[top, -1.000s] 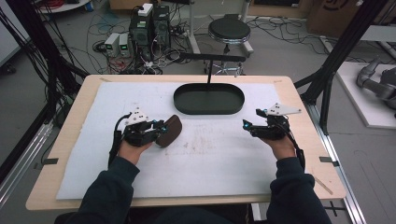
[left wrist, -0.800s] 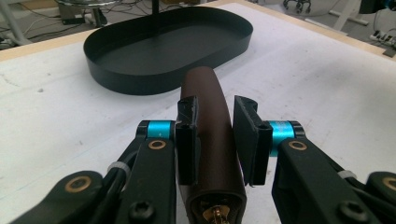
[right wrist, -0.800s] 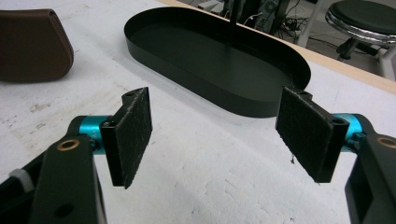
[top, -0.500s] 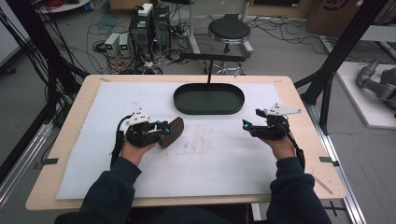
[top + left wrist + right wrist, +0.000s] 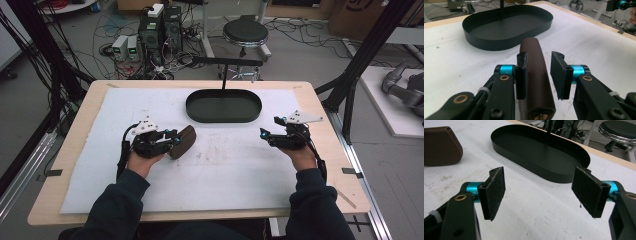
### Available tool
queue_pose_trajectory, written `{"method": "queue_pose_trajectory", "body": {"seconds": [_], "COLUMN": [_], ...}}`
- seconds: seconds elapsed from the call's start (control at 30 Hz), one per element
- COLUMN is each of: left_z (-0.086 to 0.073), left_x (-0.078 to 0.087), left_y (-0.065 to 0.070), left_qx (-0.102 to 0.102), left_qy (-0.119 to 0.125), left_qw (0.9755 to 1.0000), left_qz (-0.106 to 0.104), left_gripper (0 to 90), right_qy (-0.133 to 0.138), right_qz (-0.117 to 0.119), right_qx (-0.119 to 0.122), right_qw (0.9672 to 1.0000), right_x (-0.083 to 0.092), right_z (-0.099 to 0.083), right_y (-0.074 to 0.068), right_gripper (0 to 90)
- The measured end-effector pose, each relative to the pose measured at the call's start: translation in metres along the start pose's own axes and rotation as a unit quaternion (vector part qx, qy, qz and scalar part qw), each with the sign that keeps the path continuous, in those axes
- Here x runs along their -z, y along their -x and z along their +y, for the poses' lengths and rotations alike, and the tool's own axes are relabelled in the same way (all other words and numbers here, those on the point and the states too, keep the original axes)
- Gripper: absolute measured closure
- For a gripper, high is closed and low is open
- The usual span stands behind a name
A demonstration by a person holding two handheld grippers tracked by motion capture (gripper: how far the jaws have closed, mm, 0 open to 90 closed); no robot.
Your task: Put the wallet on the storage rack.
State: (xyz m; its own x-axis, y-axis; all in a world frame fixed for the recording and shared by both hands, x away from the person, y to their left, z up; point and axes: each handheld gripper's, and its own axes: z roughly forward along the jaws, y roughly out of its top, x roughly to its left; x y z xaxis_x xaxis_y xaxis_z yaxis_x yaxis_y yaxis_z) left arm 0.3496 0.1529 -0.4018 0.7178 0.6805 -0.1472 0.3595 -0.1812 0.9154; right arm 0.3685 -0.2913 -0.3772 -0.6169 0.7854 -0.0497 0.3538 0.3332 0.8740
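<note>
A brown leather case (image 5: 182,141) lies on the white mat left of centre. My left gripper (image 5: 175,142) straddles its near end. In the left gripper view the case (image 5: 536,82) runs lengthwise between the jaws; the left pad (image 5: 522,72) touches its side and the right pad (image 5: 557,73) stands a little off it, so the gripper is open. My right gripper (image 5: 263,133) hovers over the mat's right side, wide open with nothing between its pads (image 5: 495,191). A black oval tray (image 5: 223,119) sits empty at the back centre.
The tray's rim (image 5: 536,172) lies just ahead of the right gripper, and the case (image 5: 441,146) is far off to its left. A thin black post rises behind the tray. The wooden table edge (image 5: 345,165) borders the mat. A stool (image 5: 245,32) and cables are beyond the table.
Almost nothing: the left gripper and case have shifted very slightly, and the right gripper has held still.
</note>
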Motion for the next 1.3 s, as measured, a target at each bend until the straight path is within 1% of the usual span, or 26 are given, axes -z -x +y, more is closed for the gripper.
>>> {"method": "queue_pose_trajectory", "body": {"seconds": [0.1, 0.2, 0.23, 0.27, 0.3, 0.33, 0.37, 0.4, 0.43, 0.47, 0.5, 0.6, 0.67, 0.73, 0.83, 0.9, 1.0, 1.13, 1.17, 1.2, 1.23, 1.27, 1.3], "left_z": [0.0, 0.0, -0.001, -0.002, -0.003, -0.004, -0.005, -0.006, -0.007, -0.007, -0.007, -0.007, -0.006, -0.006, -0.006, -0.008, -0.01, -0.014, -0.014, -0.015, -0.015, -0.016, -0.016], "left_x": [0.0, 0.0, -0.001, 0.0, -0.001, -0.001, -0.002, -0.002, -0.003, -0.003, -0.002, -0.003, -0.002, -0.002, -0.002, -0.004, -0.008, -0.013, -0.014, -0.015, -0.015, -0.015, -0.015], "left_y": [0.0, 0.0, 0.0, 0.0, -0.001, -0.002, -0.004, -0.006, -0.008, -0.008, -0.008, -0.007, -0.006, -0.005, -0.005, -0.005, -0.003, -0.002, -0.003, -0.003, -0.003, -0.003, -0.003], "left_qx": [0.0, -0.001, -0.004, -0.009, -0.017, -0.019, -0.014, -0.003, 0.008, 0.01, 0.011, 0.01, 0.012, 0.012, 0.014, 0.016, 0.009, 0.003, 0.002, 0.005, 0.005, 0.003, 0.003], "left_qy": [0.002, 0.005, 0.015, 0.022, 0.032, 0.033, 0.028, 0.026, 0.026, 0.025, 0.025, 0.022, 0.027, 0.029, 0.025, 0.015, -0.001, -0.023, -0.026, -0.027, -0.031, -0.036, -0.038], "left_qw": [1.0, 1.0, 0.9999, 0.9997, 0.9993, 0.999, 0.999, 0.9992, 0.9994, 0.9993, 0.9993, 0.9996, 0.9995, 0.9995, 0.9996, 0.9998, 1.0, 0.9997, 0.9996, 0.9996, 0.9994, 0.9993, 0.9992], "left_qz": [0.001, 0.003, 0.006, 0.006, 0.011, 0.023, 0.032, 0.029, 0.023, 0.025, 0.025, 0.017, 0.009, 0.005, 0.003, 0.0, -0.001, 0.009, 0.011, 0.011, 0.011, 0.011, 0.01], "left_gripper": [65.2, 62.5, 60.1, 51.3, 47.5, 47.5, 42.1, 41.7, 41.7, 37.1, 36.0, 34.7, 33.4, 33.2, 32.0, 30.2, 29.4, 29.6, 30.2, 31.5, 33.4, 41.7, 41.7], "right_qy": [0.0, 0.0, 0.0, 0.0, 0.0, 0.0, -0.002, -0.001, -0.001, -0.001, -0.001, -0.002, -0.003, -0.003, -0.003, -0.003, -0.005, -0.004, -0.002, -0.002, -0.003, -0.002, -0.002], "right_qz": [0.0, 0.001, 0.0, 0.001, 0.001, 0.001, 0.002, 0.002, 0.002, 0.002, 0.003, 0.003, 0.002, 0.002, 0.003, 0.003, 0.004, 0.006, 0.004, 0.004, 0.004, 0.003, 0.003], "right_qx": [0.001, 0.0, -0.001, 0.001, 0.002, 0.002, 0.001, 0.001, 0.001, -0.001, -0.001, -0.001, 0.0, 0.0, -0.001, -0.002, 0.0, -0.002, -0.001, 0.0, -0.003, 0.0, 0.0], "right_qw": [1.0, 1.0, 1.0, 1.0, 1.0, 1.0, 1.0, 1.0, 1.0, 1.0, 1.0, 1.0, 1.0, 1.0, 1.0, 1.0, 1.0, 1.0, 1.0, 1.0, 1.0, 1.0, 1.0], "right_x": [0.0, 0.0, 0.0, 0.0, 0.0, 0.0, 0.0, 0.0, 0.0, -0.001, -0.001, -0.001, -0.001, -0.001, -0.001, -0.001, -0.002, -0.001, -0.001, -0.001, 0.0, 0.0, 0.0], "right_z": [0.0, 0.0, 0.0, 0.0, 0.0, 0.0, 0.0, 0.0, 0.0, 0.0, 0.0, 0.0, -0.001, -0.001, -0.001, -0.001, -0.001, -0.001, -0.001, -0.001, -0.001, -0.002, -0.002], "right_y": [0.0, 0.0, 0.0, 0.0, 0.0, 0.0, 0.0, 0.0, 0.0, -0.001, -0.001, 0.0, 0.0, 0.0, 0.0, 0.0, -0.001, -0.001, 0.0, 0.0, 0.0, 0.001, 0.001], "right_gripper": [27.5, 27.5, 27.5, 27.5, 27.5, 27.5, 27.4, 27.5, 27.5, 27.5, 27.4, 27.5, 27.5, 27.5, 27.5, 27.4, 27.4, 27.5, 27.5, 27.5, 27.5, 27.5, 27.5]}}
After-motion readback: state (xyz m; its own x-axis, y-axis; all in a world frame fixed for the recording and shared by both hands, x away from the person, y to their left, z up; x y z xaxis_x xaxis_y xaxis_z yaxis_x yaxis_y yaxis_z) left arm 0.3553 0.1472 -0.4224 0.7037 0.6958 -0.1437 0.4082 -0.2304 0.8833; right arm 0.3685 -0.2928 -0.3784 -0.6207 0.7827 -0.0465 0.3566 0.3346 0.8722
